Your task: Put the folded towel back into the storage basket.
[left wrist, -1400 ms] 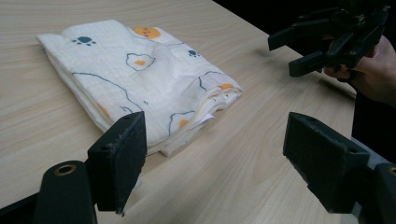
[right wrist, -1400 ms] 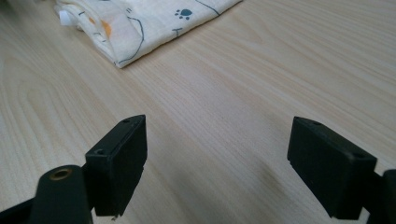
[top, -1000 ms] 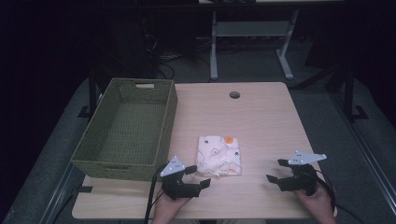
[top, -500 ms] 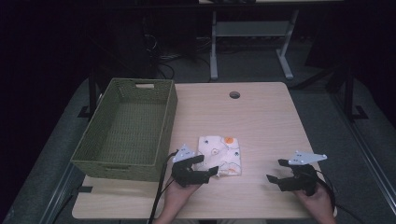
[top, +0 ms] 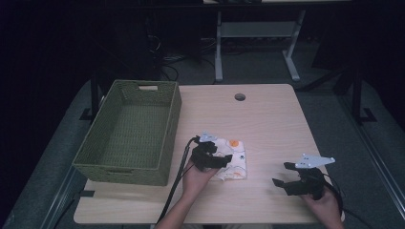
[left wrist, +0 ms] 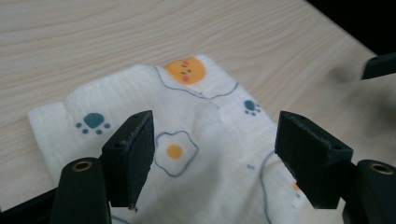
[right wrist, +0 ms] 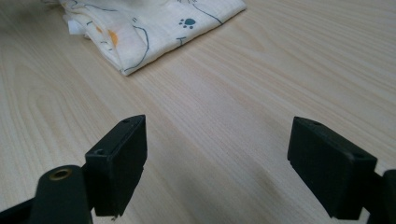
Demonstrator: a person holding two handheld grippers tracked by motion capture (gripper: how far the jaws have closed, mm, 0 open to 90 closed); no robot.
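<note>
White crinkled folded cloth (left wrist: 187,126)

basket (top: 129,133): left on table (top: 267,119) | folded cloth (top: 234,162): near centre, just right of basket | left gripper (top: 215,157): over cloth's left part | right gripper (top: 291,179): near right, well apart from cloth

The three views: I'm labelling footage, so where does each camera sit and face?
High view: above the person's side, facing forward and down; table, basket, both forearms.
Left gripper view: on the left hand-held gripper, over the cloth.
Right gripper view: on the right hand-held gripper, over bare table.
All share the cloth.
</note>
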